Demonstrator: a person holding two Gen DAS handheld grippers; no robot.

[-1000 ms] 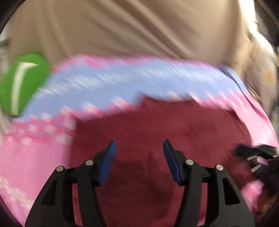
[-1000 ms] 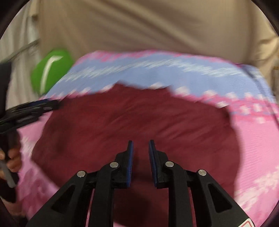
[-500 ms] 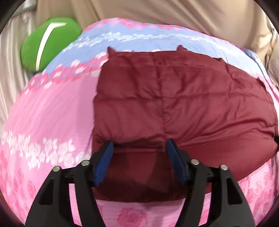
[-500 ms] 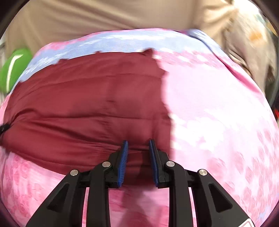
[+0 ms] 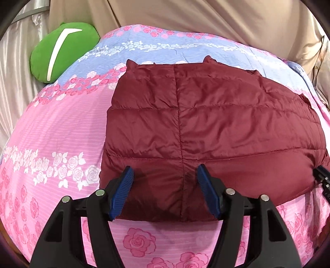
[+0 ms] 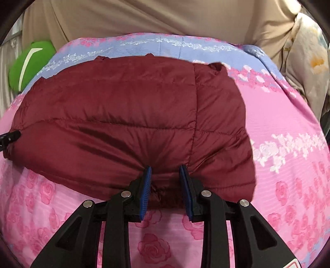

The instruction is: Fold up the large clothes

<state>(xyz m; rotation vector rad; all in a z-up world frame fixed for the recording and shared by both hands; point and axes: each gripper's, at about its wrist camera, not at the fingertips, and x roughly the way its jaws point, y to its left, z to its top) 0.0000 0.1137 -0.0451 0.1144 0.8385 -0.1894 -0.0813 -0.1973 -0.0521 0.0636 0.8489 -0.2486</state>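
Observation:
A dark red quilted down jacket (image 5: 206,127) lies folded flat on the pink and blue floral bedspread (image 5: 61,127); it also shows in the right wrist view (image 6: 127,123). My left gripper (image 5: 165,177) is open, its blue pads wide apart over the jacket's near left edge, holding nothing. My right gripper (image 6: 165,171) has its pads partly closed with a bunch of the jacket's near edge pinched between them. The tip of the right gripper (image 5: 321,177) shows at the jacket's right edge in the left wrist view.
A green cushion (image 5: 64,51) with a white stripe lies at the bed's far left corner. A beige curtain (image 5: 185,16) hangs behind the bed. A pale flowered cloth (image 6: 305,61) hangs at the far right. Bare bedspread lies on both sides of the jacket.
Both grippers drew back toward the near edge of the bed, and the jacket now lies flat and in focus. The right gripper's pads have spread slightly around the jacket's edge.

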